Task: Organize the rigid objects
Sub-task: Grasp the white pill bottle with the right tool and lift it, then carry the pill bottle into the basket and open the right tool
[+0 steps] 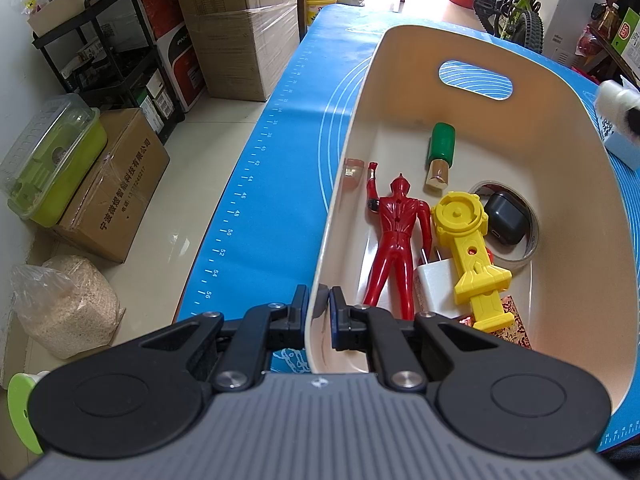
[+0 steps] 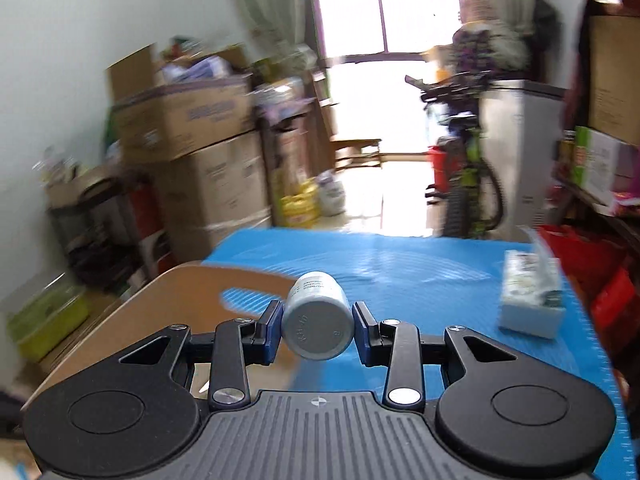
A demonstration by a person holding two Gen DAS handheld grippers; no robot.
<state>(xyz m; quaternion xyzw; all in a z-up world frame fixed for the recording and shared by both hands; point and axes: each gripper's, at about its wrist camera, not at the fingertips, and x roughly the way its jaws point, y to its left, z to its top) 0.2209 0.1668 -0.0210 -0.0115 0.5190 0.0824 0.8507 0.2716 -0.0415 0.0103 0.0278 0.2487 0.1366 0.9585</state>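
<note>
Stacked cardboard boxes (image 1: 244, 28) line the wall of a cluttered room, beside a table covered by a blue mat (image 1: 256, 184) with printed ruler marks. On the mat sits a cream basket (image 1: 480, 52) with a cut-out handle. The left gripper (image 1: 319, 312) is clamped on the basket's near wall, one finger outside and one inside.

Inside the basket lie a red toy figure (image 1: 394, 236), a yellow plastic toy (image 1: 468, 252) beside it, a white charger plug (image 1: 434, 284) between them, a green-capped bottle (image 1: 440, 152) farther back, and a dark earbud case (image 1: 506, 218) resting within a roll of tape (image 1: 532, 236).

The right gripper (image 2: 316, 330) holds a small white bottle (image 2: 318, 320) crosswise between its fingers, base toward the camera, above the mat and just right of the basket's rim. The right wrist view is blurred. A tissue pack (image 2: 530, 300) lies on the mat to the right, well apart from the basket. A green bicycle (image 2: 472, 168) stands beyond the table.
</note>
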